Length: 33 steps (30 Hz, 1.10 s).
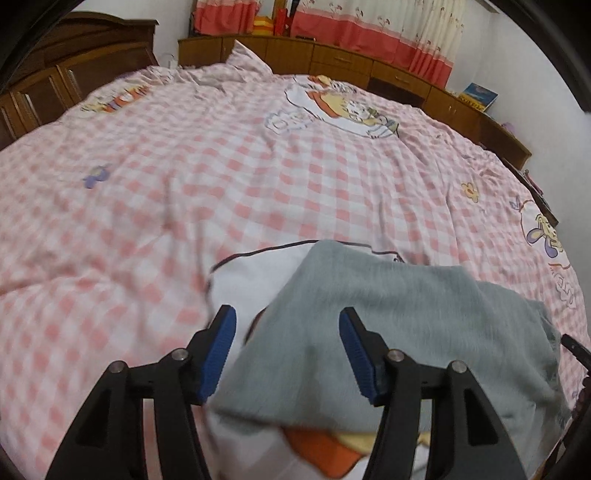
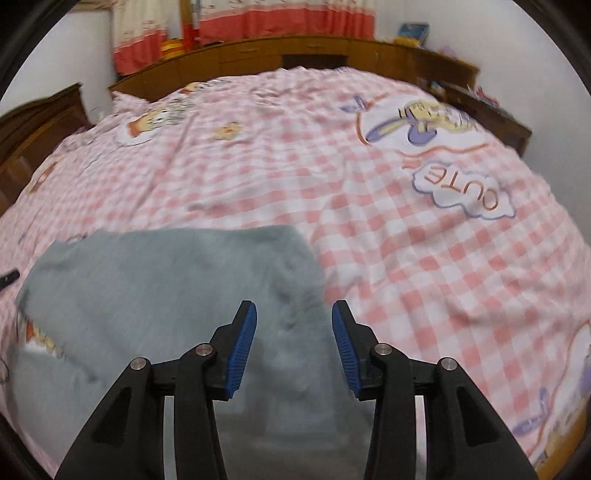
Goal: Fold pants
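Observation:
Grey pants (image 1: 399, 325) lie flat in a folded stack on the pink checked bedspread (image 1: 221, 177). In the left wrist view they lie under and to the right of my left gripper (image 1: 288, 325), which is open and empty above their left edge. In the right wrist view the pants (image 2: 162, 291) fill the lower left. My right gripper (image 2: 294, 319) is open and empty above their right edge. A tip of the other gripper shows at the far left (image 2: 8, 279). Both views are blurred.
The bedspread (image 2: 424, 236) carries cartoon prints and the word CUTE. A wooden headboard shelf (image 1: 351, 62) runs behind the bed, with red and cream curtains (image 1: 369, 26) above it. A dark wooden cabinet (image 1: 55, 74) stands at the left.

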{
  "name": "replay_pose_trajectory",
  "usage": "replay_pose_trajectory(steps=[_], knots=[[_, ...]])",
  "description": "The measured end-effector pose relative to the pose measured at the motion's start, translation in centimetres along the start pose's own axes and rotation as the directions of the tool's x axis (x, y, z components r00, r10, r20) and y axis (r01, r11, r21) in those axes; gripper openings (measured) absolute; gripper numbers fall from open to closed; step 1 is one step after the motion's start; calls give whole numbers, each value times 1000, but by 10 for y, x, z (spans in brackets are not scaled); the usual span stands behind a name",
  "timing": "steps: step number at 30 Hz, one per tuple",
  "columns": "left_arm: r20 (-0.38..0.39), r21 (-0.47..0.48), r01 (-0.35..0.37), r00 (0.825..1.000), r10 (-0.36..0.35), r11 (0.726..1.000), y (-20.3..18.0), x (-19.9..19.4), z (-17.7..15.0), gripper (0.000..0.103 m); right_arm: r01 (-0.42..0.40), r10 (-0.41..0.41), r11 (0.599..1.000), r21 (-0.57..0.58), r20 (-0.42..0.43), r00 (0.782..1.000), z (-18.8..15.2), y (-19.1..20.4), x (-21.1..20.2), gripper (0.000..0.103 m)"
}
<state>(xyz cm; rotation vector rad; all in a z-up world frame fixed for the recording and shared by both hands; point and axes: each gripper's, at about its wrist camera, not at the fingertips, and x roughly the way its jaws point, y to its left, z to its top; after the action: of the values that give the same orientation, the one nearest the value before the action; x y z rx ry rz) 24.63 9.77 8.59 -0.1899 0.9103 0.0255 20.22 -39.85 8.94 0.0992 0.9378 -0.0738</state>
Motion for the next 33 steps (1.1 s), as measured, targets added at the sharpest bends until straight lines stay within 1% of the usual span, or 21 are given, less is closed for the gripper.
replay_pose_trajectory(steps=[2, 4, 7, 9, 11, 12, 13, 14, 15, 16, 18, 20, 21, 24, 27, 28, 29, 30, 31, 32, 33], knots=[[-20, -4, 3, 1000, -3, 1000, -3, 14, 4, 61, -21, 22, 999, 43, -25, 999, 8, -8, 15, 43], [-38, -4, -6, 999, 6, 1000, -6, 27, 7, 61, -19, 22, 998, 62, -44, 999, 14, -11, 31, 43], [-27, 34, -5, 1000, 6, 999, -15, 37, 8, 62, -30, 35, 996, 81, -58, 998, 17, -12, 48, 43], [-26, 65, -25, 999, 27, 998, -22, 45, 8, 62, -45, 52, 994, 98, -77, 996, 17, -11, 58, 43], [-49, 81, -64, 996, 68, 995, -27, 53, 7, 61, -42, 51, 994, 103, -89, 995, 17, -9, 68, 43], [-57, 84, -70, 996, 75, 994, -29, 55, 7, 58, -36, 45, 994, 103, -92, 995, 16, -8, 71, 43], [-61, 84, -61, 996, 66, 995, -30, 56, 7, 39, -32, 42, 994, 103, -94, 995, 15, -8, 73, 43], [-65, 81, -43, 997, 48, 996, -31, 57, 8, 17, -30, 40, 994, 104, -94, 995, 14, -7, 74, 43], [-72, 79, -34, 997, 40, 996, -33, 57, 8, 11, -29, 39, 994, 106, -92, 995, 13, -7, 75, 43], [-68, 77, -34, 997, 39, 996, -35, 54, 7, 11, -30, 39, 994, 109, -88, 995, 13, -7, 75, 43], [-16, 88, -25, 999, 27, 996, -44, 37, 3, 11, -34, 43, 993, 114, -79, 996, 11, -7, 74, 43], [27, 140, -4, 1000, 0, 990, -60, 21, -3, 11, -43, 51, 992, 117, -71, 996, 10, -8, 73, 43], [33, 162, 10, 999, -16, 987, -69, 16, -6, 11, -46, 54, 992, 118, -69, 996, 9, -8, 73, 43], [9, 214, 73, 997, -77, 974, -96, 9, -18, 11, -48, 56, 990, 129, -59, 997, 6, -9, 71, 43], [-60, 251, 124, 992, -113, 960, -123, 14, -39, 12, -43, 49, 991, 125, -52, 997, 4, -8, 70, 43], [-81, 269, 143, 989, -125, 953, -131, 16, -46, 16, -38, 44, 992, 119, -49, 998, 3, -7, 70, 43], [-102, 292, 157, 986, -132, 944, -139, 18, -53, 26, -34, 39, 993, 114, -46, 998, 1, -6, 70, 43], [-116, 314, 169, 983, -139, 934, -146, 17, -60, 31, -31, 36, 993, 112, -47, 998, 0, -6, 70, 44], [-117, 327, 169, 983, -138, 930, -151, 14, -65, 41, -29, 35, 993, 111, -48, 998, -1, -5, 71, 44], [-109, 335, 156, 986, -126, 929, -155, 9, -69, 49, -28, 33, 994, 108, -46, 998, -3, -5, 72, 44], [-104, 337, 153, 987, -125, 929, -156, 5, -70, 52, -27, 31, 994, 106, -44, 999, -4, -5, 72, 45]])
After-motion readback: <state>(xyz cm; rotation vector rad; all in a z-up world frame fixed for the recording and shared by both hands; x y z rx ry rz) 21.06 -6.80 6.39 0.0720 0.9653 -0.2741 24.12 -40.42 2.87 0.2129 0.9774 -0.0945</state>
